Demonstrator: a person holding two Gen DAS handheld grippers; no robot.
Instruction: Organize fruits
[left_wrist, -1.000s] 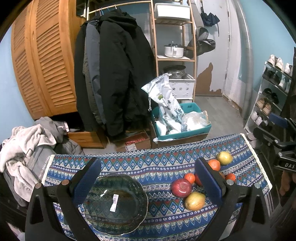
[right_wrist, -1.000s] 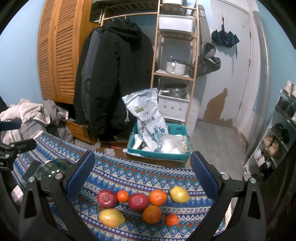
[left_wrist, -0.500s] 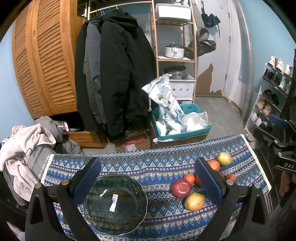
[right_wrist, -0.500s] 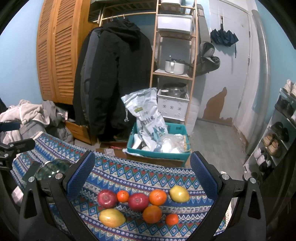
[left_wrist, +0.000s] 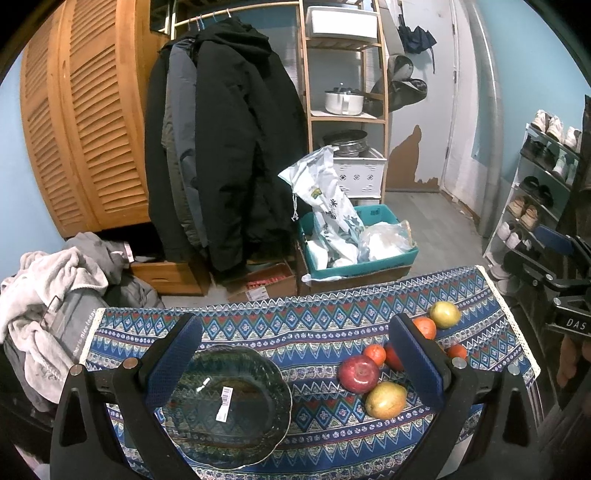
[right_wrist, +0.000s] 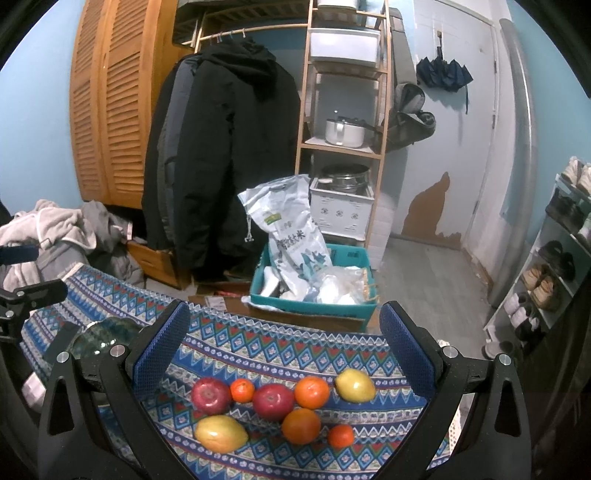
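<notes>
Between the wide-apart blue fingers of the left gripper (left_wrist: 295, 365), which held nothing, sat a dark green glass bowl (left_wrist: 229, 404) with a small white sticker inside. It stood by itself on a tablecloth (left_wrist: 295, 328) with blue, red and white zigzags. The right gripper (right_wrist: 283, 354) was spread wide too, and its fingers were bare. Below it lay the fruit, all close together on the same cloth, well to the side of the bowl. The back row had a red apple (right_wrist: 211, 395), a small orange (right_wrist: 242, 390), a second red apple (right_wrist: 273, 401), a bigger orange (right_wrist: 312, 392) and a yellow-green fruit (right_wrist: 354, 386). Nearer the camera lay a yellow mango (right_wrist: 221, 432), a big orange (right_wrist: 301, 425) and a little orange (right_wrist: 341, 435). Past the table edge, on the floor, a teal bin (right_wrist: 314, 295) held a big white rice bag (right_wrist: 291, 229) and some plastic bags. Behind it dark coats (right_wrist: 229, 155) hung on a rail, next to tall wooden slat doors (right_wrist: 110, 107). A wooden shelf (right_wrist: 343, 147) held a white pot (right_wrist: 343, 133). A pile of grey clothes (left_wrist: 48, 291) sat at one side, and a shoe rack (right_wrist: 557, 273) stood at the other by a pale door (right_wrist: 461, 129).
</notes>
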